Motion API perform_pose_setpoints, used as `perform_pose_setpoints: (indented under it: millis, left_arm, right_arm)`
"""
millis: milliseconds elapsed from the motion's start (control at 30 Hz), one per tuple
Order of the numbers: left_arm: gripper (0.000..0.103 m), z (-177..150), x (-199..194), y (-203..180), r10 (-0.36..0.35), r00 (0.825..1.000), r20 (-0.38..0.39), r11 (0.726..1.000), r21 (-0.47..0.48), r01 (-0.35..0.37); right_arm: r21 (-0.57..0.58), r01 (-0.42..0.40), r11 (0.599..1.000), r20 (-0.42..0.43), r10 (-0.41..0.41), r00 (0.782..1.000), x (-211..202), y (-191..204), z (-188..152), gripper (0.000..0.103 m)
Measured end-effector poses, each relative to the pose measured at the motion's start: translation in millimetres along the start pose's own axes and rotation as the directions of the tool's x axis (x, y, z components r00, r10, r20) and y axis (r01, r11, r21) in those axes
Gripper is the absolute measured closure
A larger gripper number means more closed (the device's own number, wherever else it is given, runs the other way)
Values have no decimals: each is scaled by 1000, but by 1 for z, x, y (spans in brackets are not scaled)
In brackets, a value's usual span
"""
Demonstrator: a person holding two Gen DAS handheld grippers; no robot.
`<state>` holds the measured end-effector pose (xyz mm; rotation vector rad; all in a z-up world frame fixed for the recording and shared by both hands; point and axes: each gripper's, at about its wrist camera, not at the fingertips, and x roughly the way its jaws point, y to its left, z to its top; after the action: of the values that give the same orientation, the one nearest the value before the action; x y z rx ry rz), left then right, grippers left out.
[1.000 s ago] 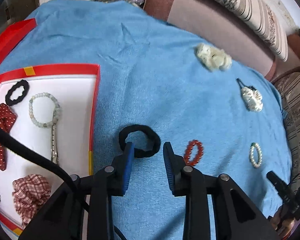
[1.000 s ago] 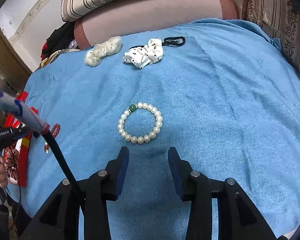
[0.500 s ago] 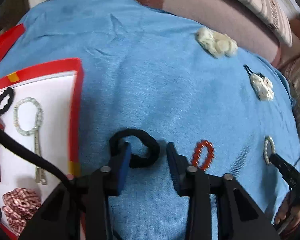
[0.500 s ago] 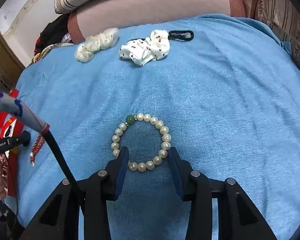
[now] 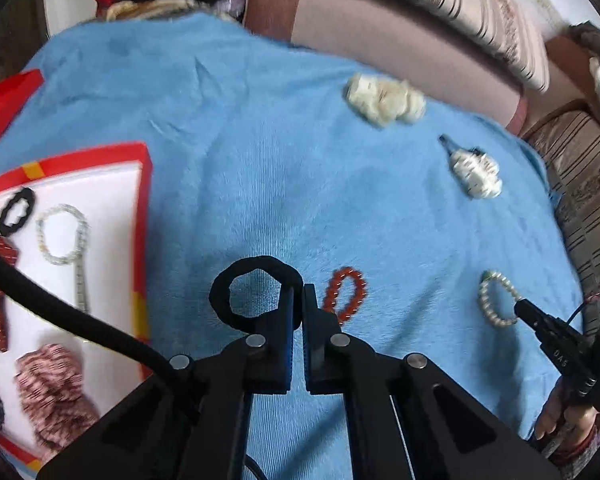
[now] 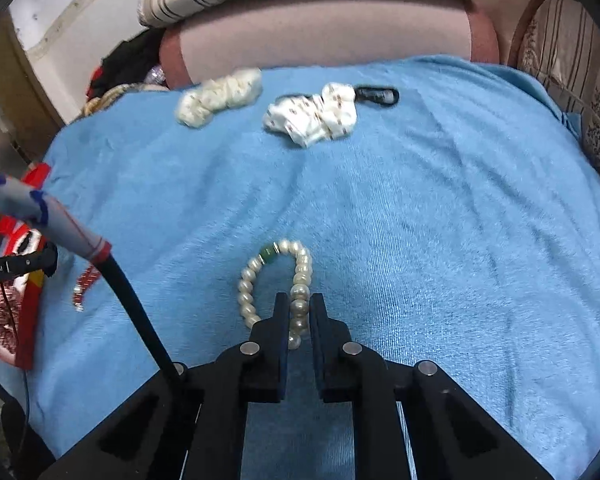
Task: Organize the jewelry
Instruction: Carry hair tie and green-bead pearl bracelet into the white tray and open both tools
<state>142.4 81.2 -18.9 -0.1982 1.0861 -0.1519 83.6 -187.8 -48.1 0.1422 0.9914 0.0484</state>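
A: Change since a second ago: both pairs of jaws stood apart over their targets; both are now clamped. The left gripper (image 5: 298, 300) has pinched the near-right side of the black fabric hair tie (image 5: 256, 292), loop sticking out ahead and left of the jaws. The right gripper (image 6: 299, 312) has closed on one side of the white pearl bracelet with a green bead (image 6: 278, 280); the ring is squeezed from round into a narrow oval.

B: Lifted yet?

A: Hard to say. Both items look close to the blue towel-like cloth (image 5: 280, 168) that covers the surface, possibly just off it. My reading: two grasps are made and the carry to the red-rimmed white tray (image 5: 142, 200) comes next.

B: What is in the tray?

A: A small black wavy hair ring (image 5: 16, 212), a pale bead bracelet (image 5: 62, 234), a red dotted bow and a checked scrunchie. Loose on the cloth: a red bead bracelet (image 5: 346, 294) just right of the left jaws, a cream scrunchie (image 6: 218, 96), and a white spotted bow on a black clip (image 6: 316, 114).

B: Any writing?

A: On the left gripper's body, seen from the right wrist view, white lettering ending "nRobot.AI". On the right gripper's body, seen from the left wrist view, small letters that look like "DAS", uncertain.
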Motion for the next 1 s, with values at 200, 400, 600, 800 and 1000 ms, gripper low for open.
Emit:
perform_pose_setpoints:
  millis: [200, 400, 600, 800, 1000]
  left_arm:
    - [100, -11, -45, 7, -8, 998, 69, 999, -35, 11]
    - [100, -27, -84, 38, 16, 994, 113, 997, -82, -6]
    - [100, -45, -111, 88, 93, 985, 145, 984, -163, -69]
    - [100, -65, -116, 139, 175, 976, 127, 961, -238, -141]
    - [100, -78, -103, 175, 188, 978, 88, 944, -293, -155]
  right_arm:
    - [-23, -32, 999, 59, 33, 998, -32, 18, 3, 92]
    - [-85, -61, 995, 87, 68, 994, -56, 46, 4, 92]
    - [-169, -108, 980, 90, 125, 988, -70, 91, 9, 92]
    - [-284, -170, 944, 64, 195, 979, -68, 161, 19, 92]
    - [-395, -236, 888, 27, 268, 963, -58, 244, 26, 92]
